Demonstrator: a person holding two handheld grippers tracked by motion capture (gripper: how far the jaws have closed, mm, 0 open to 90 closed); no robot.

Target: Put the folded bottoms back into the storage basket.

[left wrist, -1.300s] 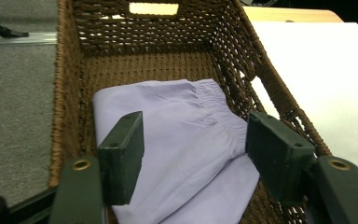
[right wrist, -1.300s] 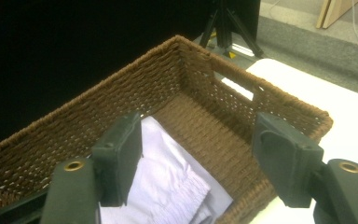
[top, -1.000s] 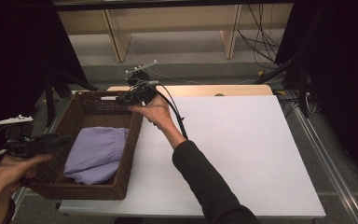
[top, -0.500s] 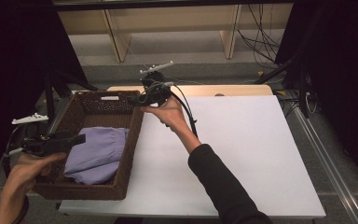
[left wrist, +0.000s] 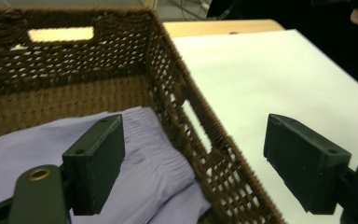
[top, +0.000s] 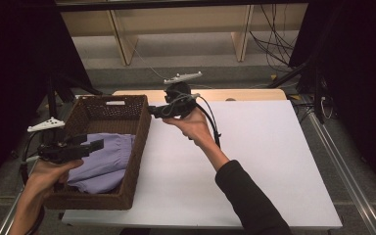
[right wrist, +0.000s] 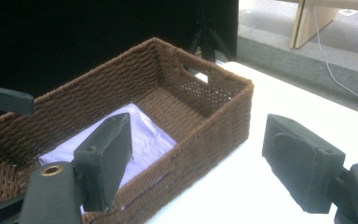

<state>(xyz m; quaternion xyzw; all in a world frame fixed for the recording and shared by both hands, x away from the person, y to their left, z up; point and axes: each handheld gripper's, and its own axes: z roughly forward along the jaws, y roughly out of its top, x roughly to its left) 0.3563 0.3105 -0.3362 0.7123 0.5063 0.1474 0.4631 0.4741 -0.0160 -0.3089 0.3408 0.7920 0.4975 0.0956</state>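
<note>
I count one brown wicker basket [top: 127,161], one lilac cloth [top: 105,164] folded inside it, one white worktop [top: 274,161], and my two tools. The basket stands on the worktop's left part, and the cloth lies in the basket's near half, its gathered, ribbed edge turned toward the right wall.

From the high view I see my left tool [top: 95,145] held over the basket's near-left part, above the cloth, and my right tool [top: 152,111] held in the air just past the basket's far right corner, pointing at it. Both are released, jaws wide apart with nothing between them.

The left gripper view gives me the cloth's [left wrist: 158,163] fine pleats close up, and the slot handle in the basket's [left wrist: 196,140] far wall with light through it. The right gripper view shows the basket [right wrist: 214,116] from outside, its woven side with a second handle slot, the cloth [right wrist: 144,135] lying flat within, and the left tool [right wrist: 11,100] at the far left edge.
</note>
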